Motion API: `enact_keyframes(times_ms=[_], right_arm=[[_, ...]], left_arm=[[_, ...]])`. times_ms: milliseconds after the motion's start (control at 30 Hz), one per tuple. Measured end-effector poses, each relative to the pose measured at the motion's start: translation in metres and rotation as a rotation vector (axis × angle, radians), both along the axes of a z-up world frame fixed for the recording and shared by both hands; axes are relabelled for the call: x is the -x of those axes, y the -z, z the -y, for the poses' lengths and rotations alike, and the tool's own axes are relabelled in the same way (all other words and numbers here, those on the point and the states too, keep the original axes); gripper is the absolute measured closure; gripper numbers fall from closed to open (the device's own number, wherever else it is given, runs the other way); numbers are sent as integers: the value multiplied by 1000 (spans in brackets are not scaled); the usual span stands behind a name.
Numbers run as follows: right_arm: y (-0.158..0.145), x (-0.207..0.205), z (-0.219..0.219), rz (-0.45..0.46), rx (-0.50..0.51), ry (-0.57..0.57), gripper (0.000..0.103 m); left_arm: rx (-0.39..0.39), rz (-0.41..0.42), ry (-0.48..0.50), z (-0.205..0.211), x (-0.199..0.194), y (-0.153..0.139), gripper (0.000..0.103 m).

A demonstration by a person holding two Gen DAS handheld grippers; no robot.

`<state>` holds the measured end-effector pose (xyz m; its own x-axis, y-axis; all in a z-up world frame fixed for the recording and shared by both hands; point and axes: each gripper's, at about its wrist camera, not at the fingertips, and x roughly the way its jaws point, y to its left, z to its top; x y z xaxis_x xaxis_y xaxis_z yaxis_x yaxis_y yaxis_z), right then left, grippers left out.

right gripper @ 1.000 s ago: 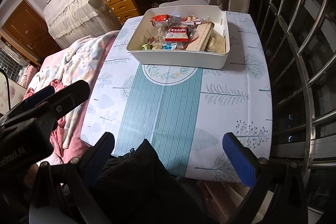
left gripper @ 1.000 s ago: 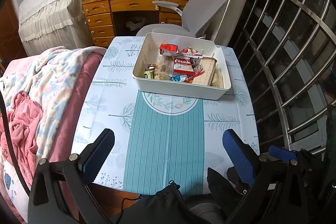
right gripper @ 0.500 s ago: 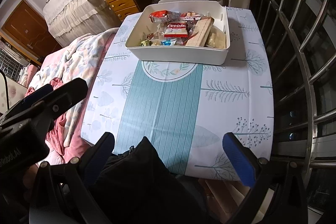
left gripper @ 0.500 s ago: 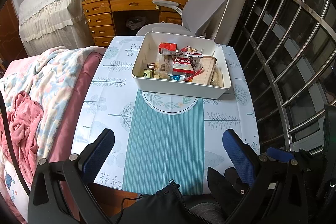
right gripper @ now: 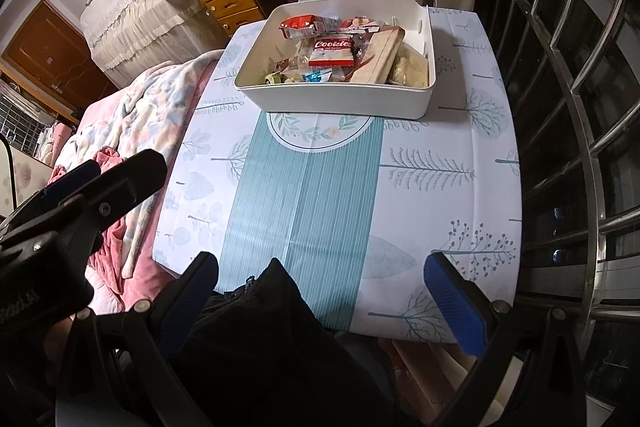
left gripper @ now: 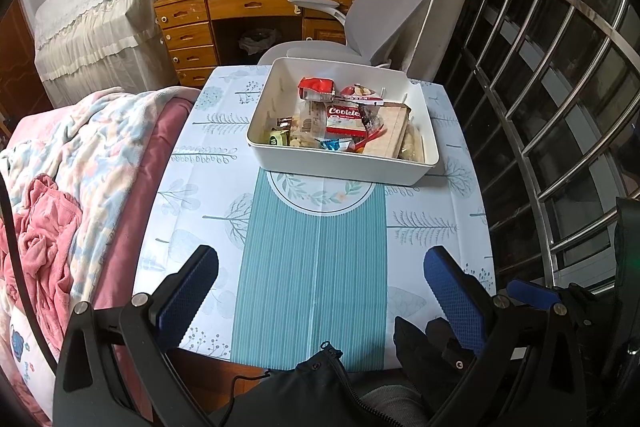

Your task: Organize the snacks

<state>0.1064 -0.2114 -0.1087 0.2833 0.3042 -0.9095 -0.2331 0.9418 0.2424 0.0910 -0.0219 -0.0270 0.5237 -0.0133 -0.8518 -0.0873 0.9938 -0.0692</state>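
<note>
White bin (left gripper: pixel 340 169), far end of worktop (left gripper: pixel 312 259), well ahead of both pairs of fingers: mixed snacks; red-and-white pack (left gripper: pixel 344 119) reads "Cookies"; red wrapper (left gripper: pixel 316 87) behind it, print illegible. Left gripper (left gripper: pixel 320 291) and right gripper (right gripper: pixel 320 287): fingers spread wide, empty. Dark zipped fabric (left gripper: pixel 316 387) below the fingers. Grey chair (left gripper: pixel 384 11) beyond bin

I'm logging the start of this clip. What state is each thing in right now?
Left gripper: jaws open, empty, above the table's near edge.
Right gripper: jaws open, empty, above the near edge.
Bin: upright, no lid, on the far half of the table.
Snacks: piled loose in the bin.
Cookies pack: on top, label up.
Drawers: shut.
</note>
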Motion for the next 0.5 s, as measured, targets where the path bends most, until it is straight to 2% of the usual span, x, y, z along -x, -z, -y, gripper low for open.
enact_keyframes(times_ms=[500], right_arm=[[-1, -2, 1, -4, -2, 1, 0]], left_arm=[[1, -3, 4, 2, 1, 3, 1]])
